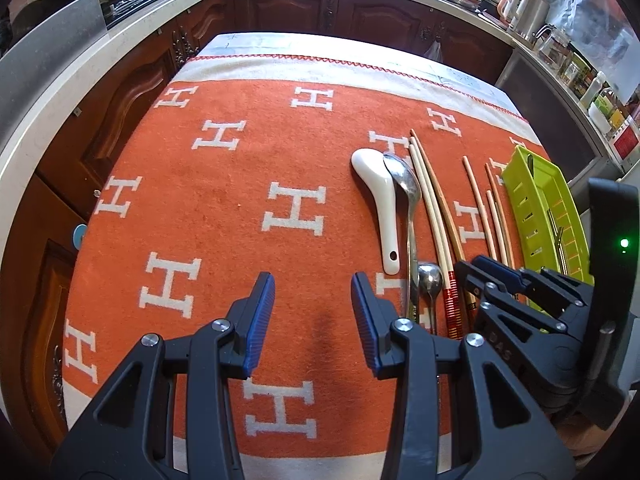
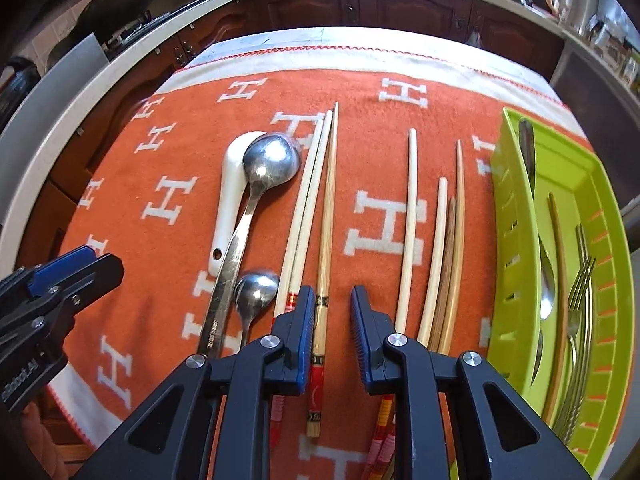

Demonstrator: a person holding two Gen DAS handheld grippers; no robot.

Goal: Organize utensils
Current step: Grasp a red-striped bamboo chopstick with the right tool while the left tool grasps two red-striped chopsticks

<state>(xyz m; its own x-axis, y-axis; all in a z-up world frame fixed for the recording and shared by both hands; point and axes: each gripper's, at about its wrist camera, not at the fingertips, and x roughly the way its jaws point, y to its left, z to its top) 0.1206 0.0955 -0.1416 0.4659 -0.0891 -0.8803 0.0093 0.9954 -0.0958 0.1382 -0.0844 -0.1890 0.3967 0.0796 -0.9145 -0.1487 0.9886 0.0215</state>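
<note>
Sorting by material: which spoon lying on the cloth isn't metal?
The white ceramic spoon, leftmost, with a hole in its handle; the large spoon and small spoon are shiny steel.

The patterned handle ends of the pale wooden chopsticks (image 2: 302, 216) vanish under the right gripper (image 2: 331, 322). The lime-green slotted plastic tray (image 2: 516, 216) and its steel forks (image 2: 580, 280) run off the frame's lower edge.

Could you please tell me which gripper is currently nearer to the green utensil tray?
Right. The right gripper hovers over the chopsticks, just left of the green utensil tray. The left gripper hangs over bare orange cloth, beyond the spoons and chopsticks.
</note>
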